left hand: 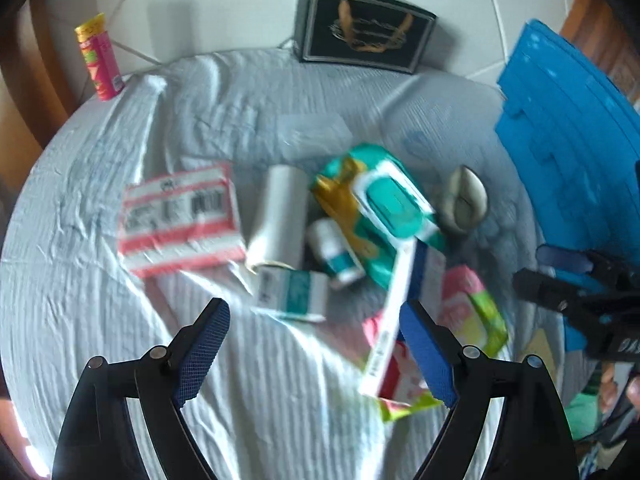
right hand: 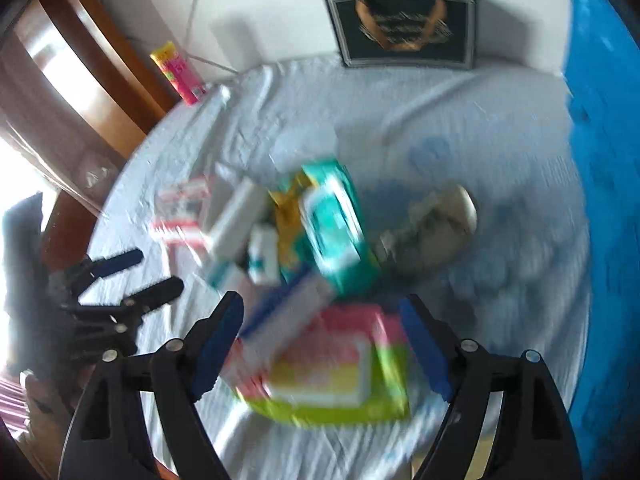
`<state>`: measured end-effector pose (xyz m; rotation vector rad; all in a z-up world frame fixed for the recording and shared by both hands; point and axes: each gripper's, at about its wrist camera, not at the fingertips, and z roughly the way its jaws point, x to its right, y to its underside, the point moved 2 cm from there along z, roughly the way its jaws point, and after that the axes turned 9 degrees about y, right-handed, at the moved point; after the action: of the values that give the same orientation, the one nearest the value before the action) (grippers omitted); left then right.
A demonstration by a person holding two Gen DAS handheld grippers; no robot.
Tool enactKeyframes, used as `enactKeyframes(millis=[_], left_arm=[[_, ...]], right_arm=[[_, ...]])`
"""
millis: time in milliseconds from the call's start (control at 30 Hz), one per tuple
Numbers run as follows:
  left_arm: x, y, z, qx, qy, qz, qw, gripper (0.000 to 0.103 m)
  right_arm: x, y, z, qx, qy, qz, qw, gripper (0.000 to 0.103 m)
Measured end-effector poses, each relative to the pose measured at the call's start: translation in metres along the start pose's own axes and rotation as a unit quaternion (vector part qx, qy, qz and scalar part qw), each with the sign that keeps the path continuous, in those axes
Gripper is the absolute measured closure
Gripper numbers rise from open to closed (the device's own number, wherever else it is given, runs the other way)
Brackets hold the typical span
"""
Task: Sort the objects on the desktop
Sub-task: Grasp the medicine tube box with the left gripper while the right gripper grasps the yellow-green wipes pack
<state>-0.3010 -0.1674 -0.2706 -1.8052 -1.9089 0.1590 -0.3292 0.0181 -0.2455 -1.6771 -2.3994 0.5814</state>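
Two grippers hover above the pile with nothing held: the left gripper (left hand: 316, 344) has its jaws apart over bare cloth, and the right gripper (right hand: 324, 344) is spread above the pink-green pack (right hand: 332, 368), not touching it. Sorting looks barely begun. The teal wipes pack (left hand: 384, 208), white tube (left hand: 280, 212), small bottle (left hand: 336, 252) and red-white pouch (left hand: 180, 220) crowd mid-frame. Open cloth (left hand: 80, 280) lies at left; the blue tray (left hand: 576, 160) bounds the right edge, and the black box (left hand: 364, 28) sits at the top.

crinkled cloth cover (left hand: 100, 240), glossy wipes pack (left hand: 380, 208)
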Motion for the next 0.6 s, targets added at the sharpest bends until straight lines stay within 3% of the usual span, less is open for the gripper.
enactKeyframes(millis=[433,533,600], left_arm=[[0.061,0.023,0.086,-0.053,-0.019,0.037,0.9977,0.018],[0.054,0.023,0.082,-0.042,-0.009,0.013,0.999,0.055],[0.046,0.025,0.074,-0.04,-0.022,0.008,0.9989,0.055]], right_arm=[[0.053,0.068,0.032,-0.046,0.013,0.049,0.998,0.022],[0.059,0.073,0.034,-0.049,0.014,0.049,0.997,0.022],[0.059,0.074,0.035,-0.051,0.013,0.041,0.998,0.022]])
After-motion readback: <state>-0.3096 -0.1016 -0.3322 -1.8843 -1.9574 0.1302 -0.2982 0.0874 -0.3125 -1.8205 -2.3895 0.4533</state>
